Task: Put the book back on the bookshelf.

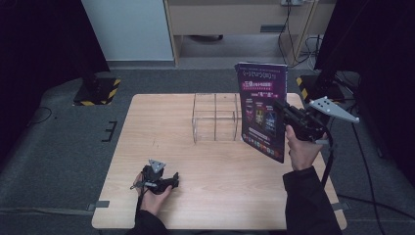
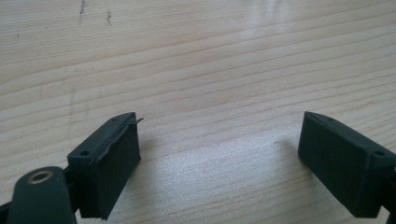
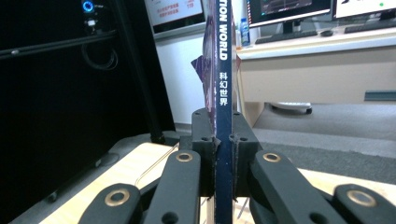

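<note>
While held upright: magazine (image 1: 262, 110) sits at 3 o'clock of clear rack (image 1: 215, 117), long axis vertical.
Right tool (image 1: 288, 113): clamped on magazine spine, nearer.
Left tool (image 1: 161, 182): gaping, idle on surface (image 1: 220, 196).

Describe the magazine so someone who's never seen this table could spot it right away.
On the wooden table, look right, beside the clear divider rack. The magazine stands upright above the table, its spine clamped in the right gripper: purple cover, the one colourful thing there.
</note>
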{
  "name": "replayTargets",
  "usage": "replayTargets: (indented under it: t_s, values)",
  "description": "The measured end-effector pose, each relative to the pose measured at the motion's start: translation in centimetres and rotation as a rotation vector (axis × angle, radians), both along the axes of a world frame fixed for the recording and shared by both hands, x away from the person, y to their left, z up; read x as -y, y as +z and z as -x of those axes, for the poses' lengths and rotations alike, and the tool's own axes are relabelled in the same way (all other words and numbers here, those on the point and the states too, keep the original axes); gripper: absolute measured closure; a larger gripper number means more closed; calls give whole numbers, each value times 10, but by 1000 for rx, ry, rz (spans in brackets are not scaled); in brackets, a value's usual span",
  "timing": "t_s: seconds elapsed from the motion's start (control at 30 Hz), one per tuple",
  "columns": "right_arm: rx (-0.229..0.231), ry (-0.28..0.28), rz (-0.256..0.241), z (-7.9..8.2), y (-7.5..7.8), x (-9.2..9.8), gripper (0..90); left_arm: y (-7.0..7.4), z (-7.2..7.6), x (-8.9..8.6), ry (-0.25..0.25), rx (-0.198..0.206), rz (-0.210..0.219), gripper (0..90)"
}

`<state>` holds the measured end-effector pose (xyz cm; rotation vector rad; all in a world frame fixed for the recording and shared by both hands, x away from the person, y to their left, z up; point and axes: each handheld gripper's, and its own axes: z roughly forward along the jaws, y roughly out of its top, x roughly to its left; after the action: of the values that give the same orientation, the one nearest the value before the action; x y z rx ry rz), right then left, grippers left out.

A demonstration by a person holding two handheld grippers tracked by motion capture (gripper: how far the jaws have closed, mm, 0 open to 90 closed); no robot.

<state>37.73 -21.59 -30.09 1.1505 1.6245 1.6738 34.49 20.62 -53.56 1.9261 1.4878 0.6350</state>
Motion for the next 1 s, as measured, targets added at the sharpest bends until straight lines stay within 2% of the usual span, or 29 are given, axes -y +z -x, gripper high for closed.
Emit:
replayTargets:
  t_s: [0.27,0.53,0.67,0.83,1.0]
  values:
    - [24,-54,8,-18,-2,-5,843,0,0,0,-4,-4,-3,101]
    - [34,-94,1,-38,-13,-9,842,0,0,0,-4,-4,-2,100]
    - [32,-108,1,-48,-19,-11,842,0,0,0,-5,-4,-1,99]
    - [30,-135,26,-58,-27,-15,842,0,0,0,-6,-4,-3,98]
    - [16,-145,23,-67,-34,-15,842,0,0,0,-6,-4,-3,97]
